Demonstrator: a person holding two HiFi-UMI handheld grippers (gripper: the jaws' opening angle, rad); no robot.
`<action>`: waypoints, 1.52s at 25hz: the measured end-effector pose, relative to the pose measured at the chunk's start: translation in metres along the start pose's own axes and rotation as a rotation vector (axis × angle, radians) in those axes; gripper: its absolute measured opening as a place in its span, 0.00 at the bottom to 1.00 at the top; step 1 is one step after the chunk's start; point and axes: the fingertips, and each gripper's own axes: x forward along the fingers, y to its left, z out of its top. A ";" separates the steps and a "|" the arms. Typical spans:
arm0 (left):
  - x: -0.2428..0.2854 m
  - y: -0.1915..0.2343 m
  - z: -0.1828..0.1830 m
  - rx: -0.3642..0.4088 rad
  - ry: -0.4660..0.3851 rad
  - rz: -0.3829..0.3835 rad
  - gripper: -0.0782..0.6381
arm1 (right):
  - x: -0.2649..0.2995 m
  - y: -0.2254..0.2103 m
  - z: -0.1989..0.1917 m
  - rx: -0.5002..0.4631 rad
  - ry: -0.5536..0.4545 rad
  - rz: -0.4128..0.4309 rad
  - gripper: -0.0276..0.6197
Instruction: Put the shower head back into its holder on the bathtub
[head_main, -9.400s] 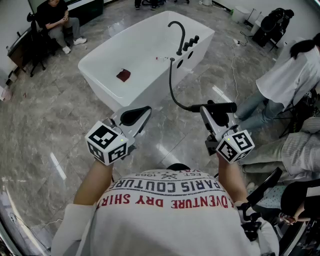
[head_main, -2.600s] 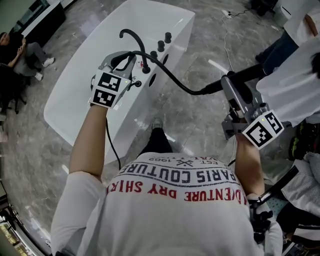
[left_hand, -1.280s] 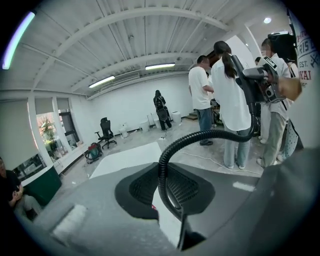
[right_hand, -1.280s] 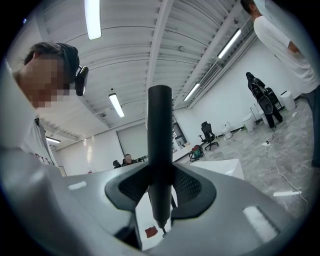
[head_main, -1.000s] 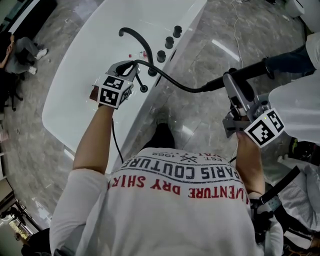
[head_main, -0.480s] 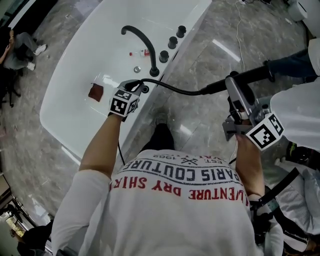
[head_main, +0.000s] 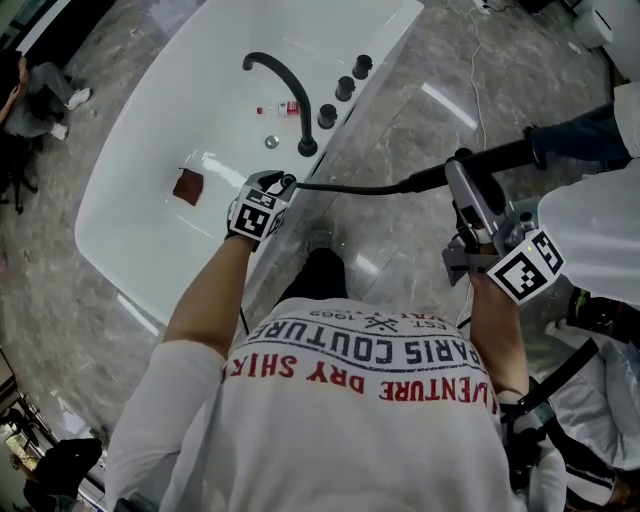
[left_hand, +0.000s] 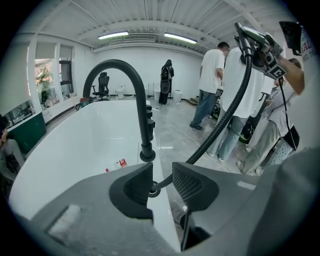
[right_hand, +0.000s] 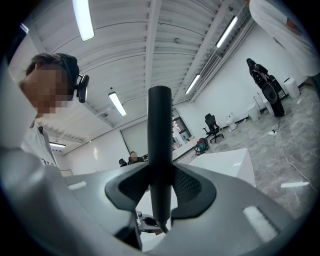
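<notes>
The black shower head (head_main: 492, 156) is a slim stick clamped in my right gripper (head_main: 462, 178), held level above the floor to the right of the white bathtub (head_main: 140, 160). In the right gripper view the handle (right_hand: 160, 135) stands upright between the pads, my right gripper (right_hand: 161, 186) shut on it. Its black hose (head_main: 350, 187) runs left to the holder ring (head_main: 288, 181) on the tub rim. My left gripper (head_main: 277, 186) sits low at that ring. Its jaws have just been opening, and the hose (left_hand: 225, 115) passes loosely between them, with my left gripper (left_hand: 162, 176) open.
A black arched faucet (head_main: 280, 80) and round knobs (head_main: 345, 85) stand on the rim behind the holder. A small red item (head_main: 188, 186) and a little bottle (head_main: 280, 109) lie in the tub. People stand at the right (head_main: 590, 210); one sits at the far left (head_main: 30, 95).
My left gripper has come down from above the rim to the holder ring and its jaws have spread apart around the hose. The hose now runs straighter. The right gripper has stayed put.
</notes>
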 end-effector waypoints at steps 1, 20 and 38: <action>-0.003 0.000 0.002 -0.008 -0.010 0.001 0.29 | 0.001 0.002 -0.001 0.001 0.004 0.007 0.25; -0.167 -0.008 0.100 -0.213 -0.434 -0.029 0.11 | 0.097 0.050 -0.036 -0.096 0.112 0.207 0.25; -0.246 0.004 0.086 -0.265 -0.559 -0.002 0.11 | 0.181 0.085 -0.165 -0.267 0.367 0.315 0.26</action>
